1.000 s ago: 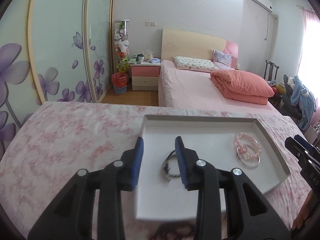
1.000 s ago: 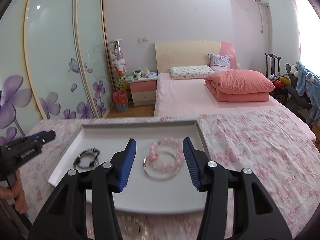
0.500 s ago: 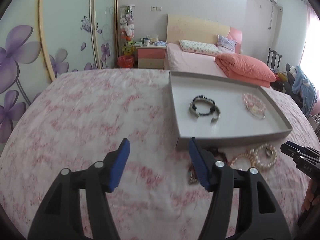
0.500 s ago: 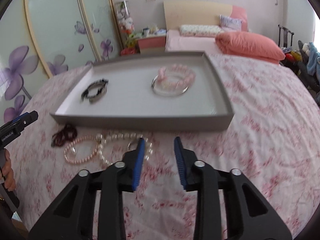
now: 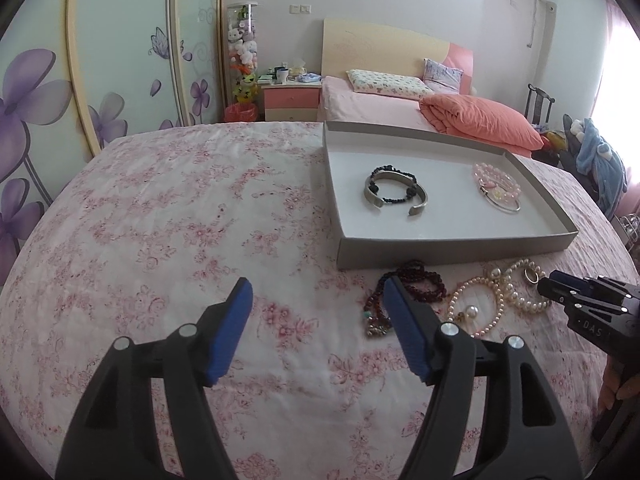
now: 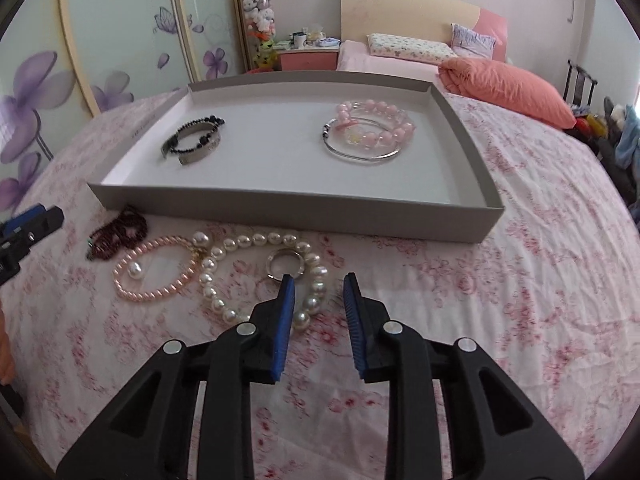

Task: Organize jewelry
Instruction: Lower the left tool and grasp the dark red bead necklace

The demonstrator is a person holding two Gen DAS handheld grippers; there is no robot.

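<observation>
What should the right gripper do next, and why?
Probably ease forward and down onto the white pearls. They lie loose on the bedspread outside the tray, just ahead of the right gripper, whose jaws are empty and only narrowly apart.

Jewelry count: 1 tray (image 6: pixel 280 204), 4 pieces inside.
Off tray, along its near edge: 2 pearl strands (image 6: pixel 224 276) (one pink (image 6: pixel 160 268)), 1 dark red bead string (image 6: pixel 120 232), 1 ring (image 6: pixel 286 262).

Four bracelets in the tray (image 6: pixel 280 208); necklaces (image 6: pixel 224 268) on the bedspread (image 6: pixel 520 280) just before it
</observation>
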